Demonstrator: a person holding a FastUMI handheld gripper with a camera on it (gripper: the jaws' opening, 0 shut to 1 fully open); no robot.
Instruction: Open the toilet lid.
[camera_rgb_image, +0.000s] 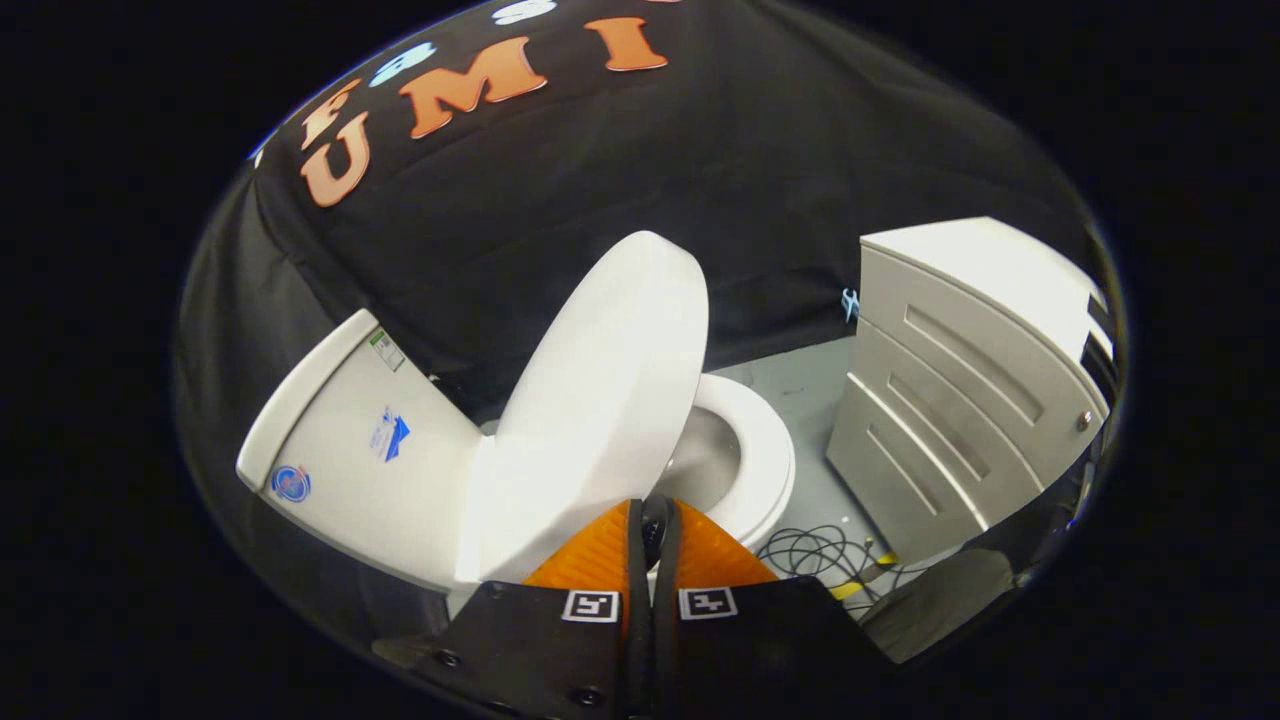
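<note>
A white toilet stands just ahead of my fingers, seen tilted. Its lid (600, 390) is raised, standing up off the seat and leaning towards the cistern (360, 450). The seat ring (762, 440) and the bowl inside it lie uncovered beyond my fingertips. My gripper (652, 520) is shut, its two fingers pressed together with nothing between them, their tips close to the lid's lower edge near the hinge side.
A white cabinet (960, 390) with slatted drawer fronts stands to the right of the toilet on the grey floor (800, 385). A coil of dark cable (815, 555) lies on the floor between the toilet and the cabinet. Black cloth wall behind.
</note>
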